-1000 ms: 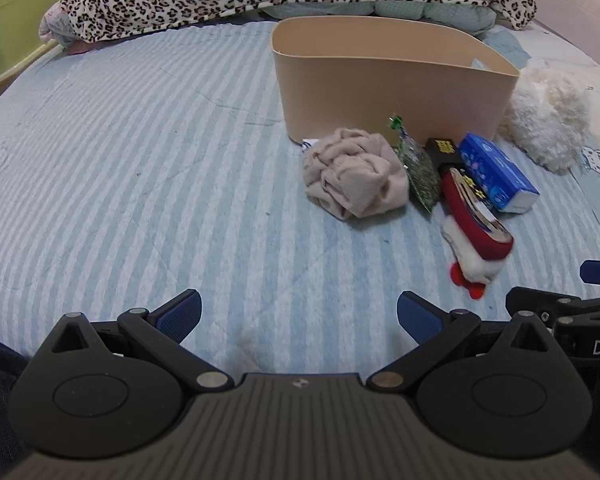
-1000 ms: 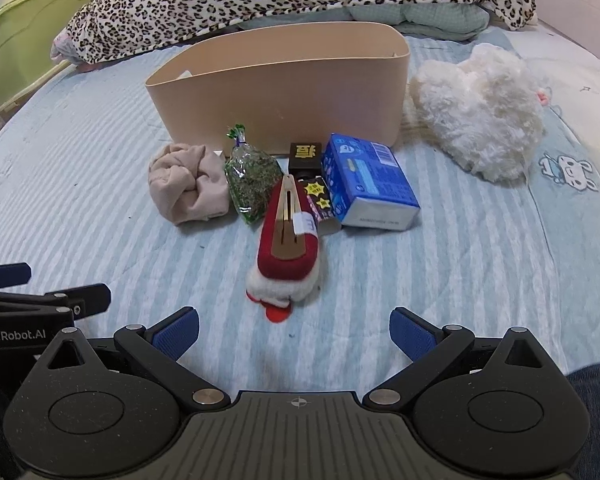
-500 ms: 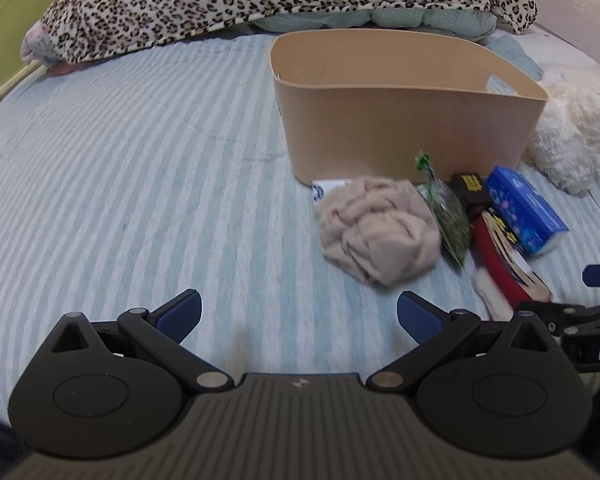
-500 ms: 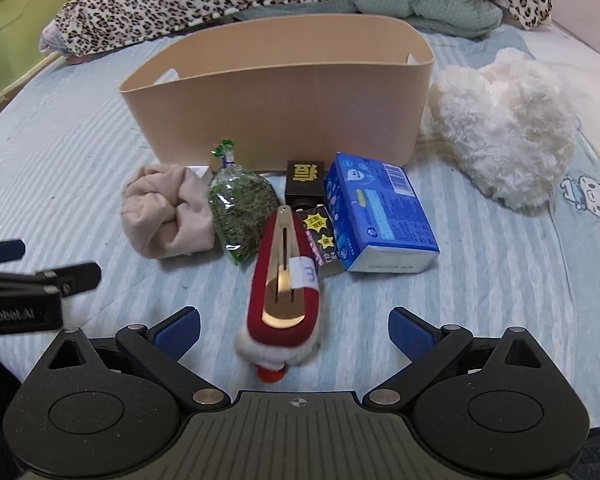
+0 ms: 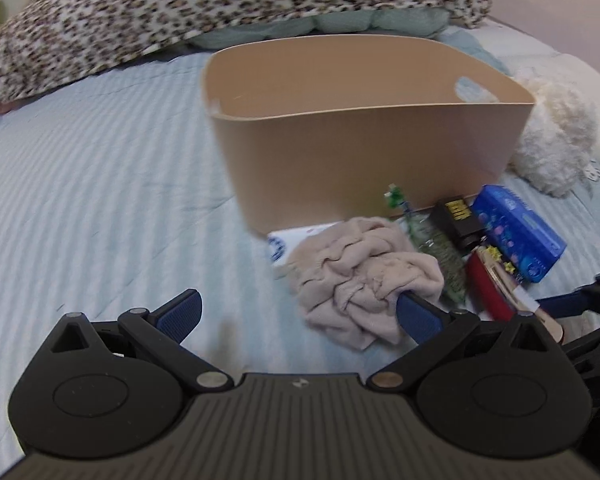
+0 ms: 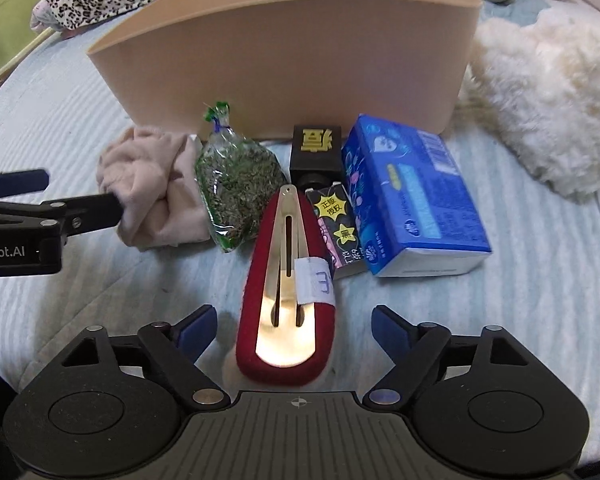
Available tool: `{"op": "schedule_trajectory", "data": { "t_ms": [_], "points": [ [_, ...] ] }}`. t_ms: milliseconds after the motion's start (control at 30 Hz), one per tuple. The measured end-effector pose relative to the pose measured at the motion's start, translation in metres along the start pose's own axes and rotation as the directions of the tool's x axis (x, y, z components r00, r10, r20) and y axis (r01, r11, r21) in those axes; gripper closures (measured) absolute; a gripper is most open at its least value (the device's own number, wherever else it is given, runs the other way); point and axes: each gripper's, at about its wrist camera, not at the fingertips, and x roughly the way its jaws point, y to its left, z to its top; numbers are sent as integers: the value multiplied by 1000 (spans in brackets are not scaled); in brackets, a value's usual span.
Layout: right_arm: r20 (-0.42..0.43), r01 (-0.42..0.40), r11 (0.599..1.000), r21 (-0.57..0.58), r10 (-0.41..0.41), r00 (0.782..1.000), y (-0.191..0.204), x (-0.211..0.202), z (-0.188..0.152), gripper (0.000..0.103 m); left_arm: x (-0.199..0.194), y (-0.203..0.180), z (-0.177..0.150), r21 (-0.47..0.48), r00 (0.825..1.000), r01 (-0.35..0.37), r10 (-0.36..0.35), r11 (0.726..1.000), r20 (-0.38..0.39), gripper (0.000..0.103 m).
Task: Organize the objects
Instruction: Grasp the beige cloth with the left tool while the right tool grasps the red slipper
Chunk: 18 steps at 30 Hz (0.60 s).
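A tan bin (image 5: pixel 364 148) (image 6: pixel 292 48) stands on the striped bed. In front of it lie a crumpled beige cloth (image 5: pixel 364 280) (image 6: pixel 156 196), a bag of green herbs (image 6: pixel 236 188), a black box (image 6: pixel 316 152), a small dark packet (image 6: pixel 338 228), a blue tissue pack (image 6: pixel 412 196) (image 5: pixel 520 236) and a red hair clip (image 6: pixel 288 292). My left gripper (image 5: pixel 300 316) is open, its right finger touching the cloth's near side. My right gripper (image 6: pixel 292 328) is open, its fingers on either side of the clip's near end.
A white fluffy toy (image 6: pixel 548 104) lies right of the bin. A leopard-print blanket (image 5: pixel 204 4) and a green pillow cover the far bed. A white packet (image 5: pixel 296 240) pokes out under the cloth. The left gripper shows in the right wrist view (image 6: pixel 40 216).
Both grippers moved forward and lower toward the objects. The left gripper reached the cloth; the right gripper came to straddle the red clip. Both stayed open.
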Motion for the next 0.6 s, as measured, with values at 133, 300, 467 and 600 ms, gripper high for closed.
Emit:
{"op": "schedule_trajectory", "data": {
  "t_ms": [133,300,467,600],
  "points": [
    [10,7,1000,-15,-7,1000,2,5,-1,29,17,-6,3,-1,998,65,-65,998,8,12],
    [47,-24,1000,5,23,999,-2,0,-3,63,26,-16,6,1,990,137,-136,991,-29,45],
    [59,-41,999,4,40,997,0,-7,-11,64,19,-18,-3,17,993,117,-117,993,-36,73],
    [69,-65,998,8,64,996,3,-16,-20,65,12,-10,-11,-58,990,131,-134,990,-49,81]
  ]
}}
